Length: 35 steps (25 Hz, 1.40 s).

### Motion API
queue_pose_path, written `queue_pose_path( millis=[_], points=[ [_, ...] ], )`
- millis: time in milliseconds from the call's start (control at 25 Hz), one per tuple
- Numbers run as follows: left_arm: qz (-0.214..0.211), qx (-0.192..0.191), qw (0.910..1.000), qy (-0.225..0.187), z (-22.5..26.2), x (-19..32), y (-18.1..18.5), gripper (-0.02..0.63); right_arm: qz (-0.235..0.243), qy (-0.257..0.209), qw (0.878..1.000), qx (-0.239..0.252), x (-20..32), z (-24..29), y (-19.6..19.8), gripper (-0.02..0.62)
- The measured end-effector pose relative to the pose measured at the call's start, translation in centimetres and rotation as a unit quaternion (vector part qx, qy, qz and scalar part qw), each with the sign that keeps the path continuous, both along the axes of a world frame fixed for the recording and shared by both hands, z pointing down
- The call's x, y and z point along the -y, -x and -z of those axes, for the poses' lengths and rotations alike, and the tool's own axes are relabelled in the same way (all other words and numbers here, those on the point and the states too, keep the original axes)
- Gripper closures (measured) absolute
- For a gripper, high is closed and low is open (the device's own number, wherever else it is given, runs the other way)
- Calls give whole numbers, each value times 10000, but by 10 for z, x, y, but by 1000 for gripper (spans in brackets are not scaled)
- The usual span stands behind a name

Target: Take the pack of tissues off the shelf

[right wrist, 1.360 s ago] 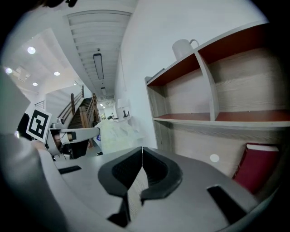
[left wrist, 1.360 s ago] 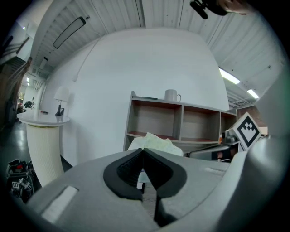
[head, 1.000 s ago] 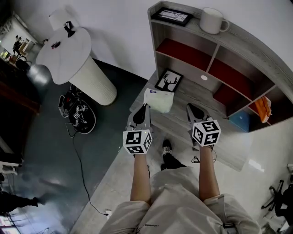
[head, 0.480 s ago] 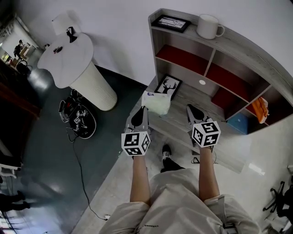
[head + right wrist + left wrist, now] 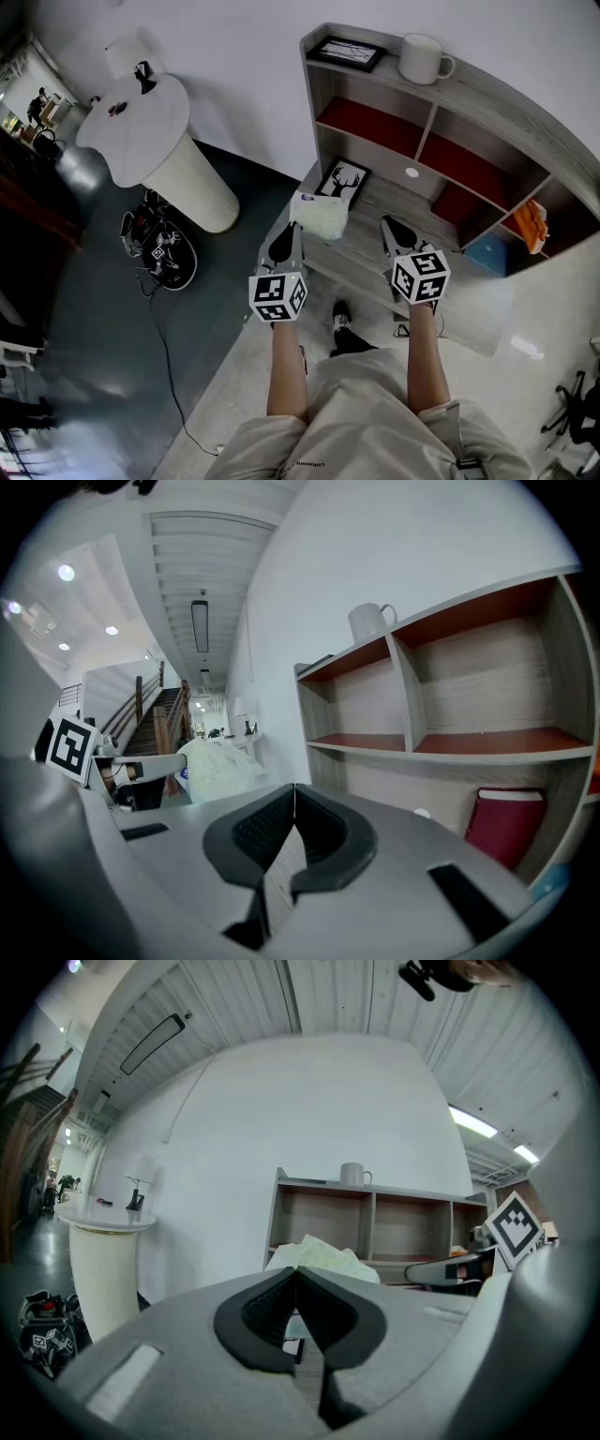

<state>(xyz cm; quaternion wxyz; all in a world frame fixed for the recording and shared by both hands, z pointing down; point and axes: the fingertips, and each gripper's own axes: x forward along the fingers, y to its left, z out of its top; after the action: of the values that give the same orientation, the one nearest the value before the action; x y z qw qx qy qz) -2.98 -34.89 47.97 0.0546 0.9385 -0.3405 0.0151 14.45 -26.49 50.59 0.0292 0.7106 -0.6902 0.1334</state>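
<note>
Left claw [image 5: 298,1274]: shut, empty, tissues [image 5: 322,214] just ahead
Right claw [image 5: 294,789]: shut, empty
Tissues: on low shelf [image 5: 367,246]

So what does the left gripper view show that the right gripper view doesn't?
Only the left gripper view: black gear on the floor, and the right gripper. Only the right gripper view: a red box low in the shelf, a staircase, and the left gripper. Both: the tissue pack, the white mug atop the shelf, and that gripper's own claw shut on nothing.
</note>
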Motion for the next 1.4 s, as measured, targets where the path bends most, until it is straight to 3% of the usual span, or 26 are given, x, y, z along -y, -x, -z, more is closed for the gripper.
queue_pose_path(
  millis=[240, 1400],
  points=[
    [1, 40, 10000, -22, 2, -1, 1, 594, -129, 5, 9999, -43, 1, 0, -3, 580],
    [27, 46, 10000, 15, -3, -12, 5, 594, 316, 176, 9993, 29, 2, -12, 25, 580]
  ],
)
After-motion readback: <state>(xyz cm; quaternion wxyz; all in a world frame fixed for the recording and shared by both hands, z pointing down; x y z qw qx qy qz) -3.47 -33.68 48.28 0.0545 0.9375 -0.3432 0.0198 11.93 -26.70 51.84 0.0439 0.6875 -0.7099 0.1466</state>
